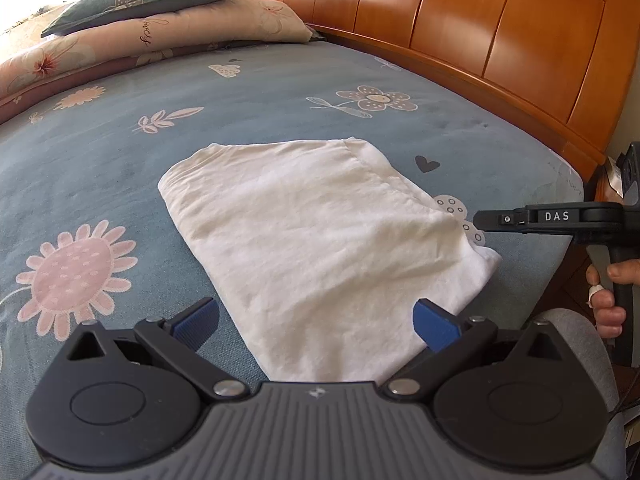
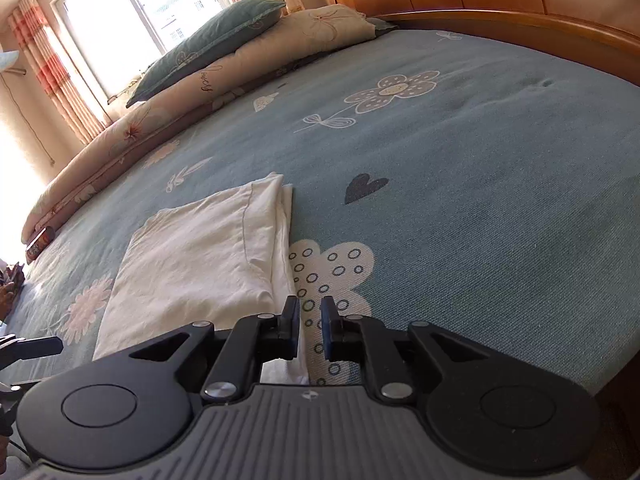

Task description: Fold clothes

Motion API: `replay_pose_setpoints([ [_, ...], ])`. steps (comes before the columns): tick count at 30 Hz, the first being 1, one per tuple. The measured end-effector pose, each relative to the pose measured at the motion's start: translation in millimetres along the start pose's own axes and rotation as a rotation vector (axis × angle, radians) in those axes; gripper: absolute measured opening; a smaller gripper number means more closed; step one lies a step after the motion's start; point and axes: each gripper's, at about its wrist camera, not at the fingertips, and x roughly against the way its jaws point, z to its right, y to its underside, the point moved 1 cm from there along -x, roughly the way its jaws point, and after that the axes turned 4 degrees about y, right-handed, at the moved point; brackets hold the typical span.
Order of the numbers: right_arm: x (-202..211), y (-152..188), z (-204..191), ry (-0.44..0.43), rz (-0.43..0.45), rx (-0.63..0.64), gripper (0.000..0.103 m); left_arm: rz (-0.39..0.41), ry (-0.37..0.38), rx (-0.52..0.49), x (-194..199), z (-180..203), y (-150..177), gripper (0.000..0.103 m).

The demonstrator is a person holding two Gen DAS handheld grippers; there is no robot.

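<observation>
- Folded white cotton garment [image 1: 316,248] lies flat on the blue flower-printed bed sheet [image 1: 120,152], roughly mid-bed, well short of the orange wooden headboard [image 1: 480,32].
- Long axis of the garment: runs from the near bed edge away toward the stacked pillows [image 1: 160,12]; in the right wrist view it lies to the left of the gripper's line.
- Left gripper [image 1: 316,320]: jaws spread wide, blue pads either side of the garment's near end, hanging above it; no pinch seen.
- Right gripper [image 2: 310,328]: jaws drawn nearly together with a narrow gap; nothing clamped between them. It sits just beside the garment's right-hand long edge, over the white flower print.
- Judgement: the left gripper is better placed over the near short end; the right must shift left to catch the side edge.
- Risk: thin layers may separate if only the top ply is taken.
</observation>
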Motion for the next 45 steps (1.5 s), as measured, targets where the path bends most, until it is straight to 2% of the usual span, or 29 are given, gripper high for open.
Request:
replay_pose_setpoints([
  [5, -2.0, 8.7, -28.1, -0.048, -0.046, 0.088, 0.017, -0.002, 0.013, -0.015, -0.6, 6.4, 0.7, 0.102],
  [7, -8.8, 16.6, -29.1, 0.019, -0.088, 0.104, 0.017, -0.005, 0.015, -0.028, 0.3, 8.3, 2.1, 0.102],
  [8, -8.9, 19.2, -26.0, 0.039, -0.092, 0.09, 0.013, -0.007, 0.012, -0.029, 1.1, 8.1, 2.9, 0.102],
  [9, -7.5, 21.1, -21.8, 0.041, -0.09, 0.067, 0.01, -0.009, 0.01, -0.029, 1.8, 7.7, 3.8, 0.102],
  [11, -1.6, 20.0, -18.1, 0.051, -0.08, 0.022, 0.011, -0.01, 0.006, -0.021, 2.9, 5.3, 5.1, 0.102],
  [14, 8.9, 14.7, -25.1, 0.136, -0.03, 0.088, 0.019, -0.01, 0.003, -0.009, 2.9, 3.4, 5.3, 0.102],
  [16, 12.2, 11.4, -23.7, 0.123, -0.024, 0.089, 0.021, -0.009, 0.01, -0.012, 3.0, 4.5, 6.0, 0.102],
  [20, 1.7, 16.5, -18.2, 0.12, -0.092, 0.086, 0.029, -0.013, 0.016, -0.017, 3.1, 6.9, 7.7, 0.102],
  [22, -0.1, 24.2, -18.4, 0.117, -0.105, 0.098, 0.027, -0.014, 0.016, -0.021, 4.2, 7.4, 8.2, 0.102],
  [24, 5.0, 27.4, -18.2, 0.119, -0.093, 0.107, 0.018, -0.014, 0.02, -0.023, 5.0, 7.3, 8.2, 0.102],
  [26, 9.8, 24.9, -15.8, 0.126, -0.087, 0.098, 0.018, -0.014, 0.026, -0.025, 5.1, 7.0, 7.8, 0.102],
  [30, 16.5, 10.8, -23.0, 0.134, -0.037, 0.12, 0.02, -0.02, 0.074, -0.071, -3.4, 15.1, 4.9, 0.102],
  [32, 12.9, 1.8, -32.6, 0.11, -0.021, 0.142, 0.02, -0.029, 0.118, -0.106, -11.6, 20.5, 3.9, 0.102],
  [36, -5.5, -7.6, -52.8, 0.074, -0.017, 0.192, 0.024, -0.037, 0.147, -0.162, -27.3, 27.9, 0.6, 0.102],
  [41, -32.6, -4.7, -59.9, 0.048, -0.07, 0.18, 0.026, -0.072, 0.206, -0.074, -44.9, 13.4, 5.6, 0.102],
  [45, -37.5, 1.1, -60.6, 0.042, -0.086, 0.169, 0.027, -0.055, 0.238, -0.038, -41.6, 7.4, 10.9, 0.102],
])
